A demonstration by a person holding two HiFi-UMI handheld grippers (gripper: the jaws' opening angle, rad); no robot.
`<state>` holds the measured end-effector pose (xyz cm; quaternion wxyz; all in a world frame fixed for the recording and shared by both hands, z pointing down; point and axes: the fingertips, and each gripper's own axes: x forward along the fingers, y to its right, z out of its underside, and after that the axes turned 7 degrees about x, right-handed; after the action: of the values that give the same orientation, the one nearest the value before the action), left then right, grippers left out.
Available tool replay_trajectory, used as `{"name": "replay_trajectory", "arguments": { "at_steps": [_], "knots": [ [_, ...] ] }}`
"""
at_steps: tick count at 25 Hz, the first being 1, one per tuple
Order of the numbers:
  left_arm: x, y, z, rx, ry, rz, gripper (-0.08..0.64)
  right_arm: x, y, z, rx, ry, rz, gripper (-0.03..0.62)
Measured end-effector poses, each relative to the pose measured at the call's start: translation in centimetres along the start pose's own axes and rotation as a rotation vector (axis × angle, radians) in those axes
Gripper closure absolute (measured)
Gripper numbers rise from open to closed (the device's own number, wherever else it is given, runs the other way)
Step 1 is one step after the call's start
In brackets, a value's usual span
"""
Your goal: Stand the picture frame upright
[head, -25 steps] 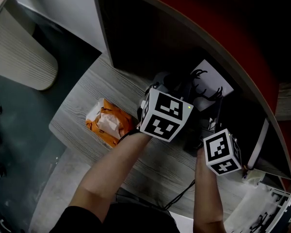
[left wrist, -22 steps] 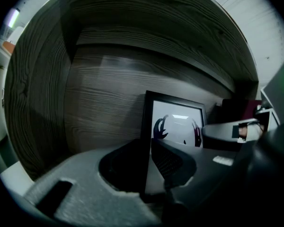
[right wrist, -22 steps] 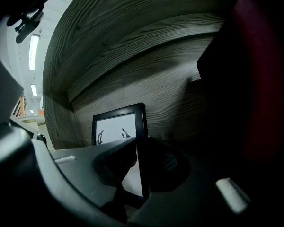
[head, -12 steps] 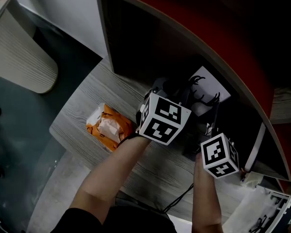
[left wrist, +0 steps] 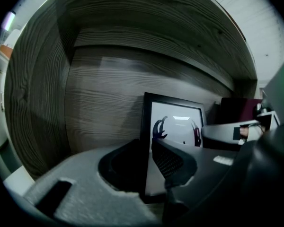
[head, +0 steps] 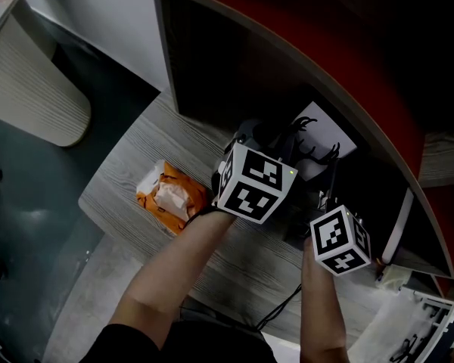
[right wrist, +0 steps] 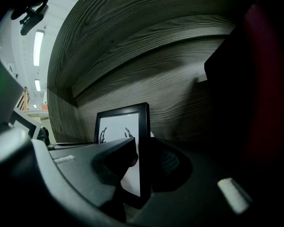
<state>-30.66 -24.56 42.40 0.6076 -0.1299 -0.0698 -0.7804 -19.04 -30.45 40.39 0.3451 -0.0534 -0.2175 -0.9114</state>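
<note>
Currently: left gripper (left wrist: pixel 144 149) and right gripper (right wrist: pixel 142 148), jaws just eased apart, each loosely straddling 1 side edge of picture frame (left wrist: pixel 177 122). Frame upright inside wood-grain cubby (left wrist: pixel 99 93), near cubby's back wall. Orange packet (head: pixel 169 195) outside cubby.

Fig. Count of items on the table (head: pixel 132 161).
One picture frame (head: pixel 327 136), one orange packet (head: pixel 169 195); two claws: left claw (left wrist: pixel 149 150), right claw (right wrist: pixel 142 157), jaws just opening astride the frame.

The left tool (left wrist: pixel 149 167) covers much of the picture frame (left wrist: pixel 177 122)'s lower part.
</note>
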Motion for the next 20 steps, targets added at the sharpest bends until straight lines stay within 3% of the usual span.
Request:
{"name": "replay_trajectory", "arguments": {
  "at_steps": [14,20],
  "knots": [
    [-0.07,-0.25,0.09,0.000,0.002,-0.009,0.476,0.22,-0.38,-0.03,-0.017,-0.018,-0.017,0.491],
    [0.05,-0.22,-0.04,-0.010,0.010,-0.002,0.479,0.41,0.26,-0.17,-0.014,-0.015,-0.005,0.531]
  ]
}}
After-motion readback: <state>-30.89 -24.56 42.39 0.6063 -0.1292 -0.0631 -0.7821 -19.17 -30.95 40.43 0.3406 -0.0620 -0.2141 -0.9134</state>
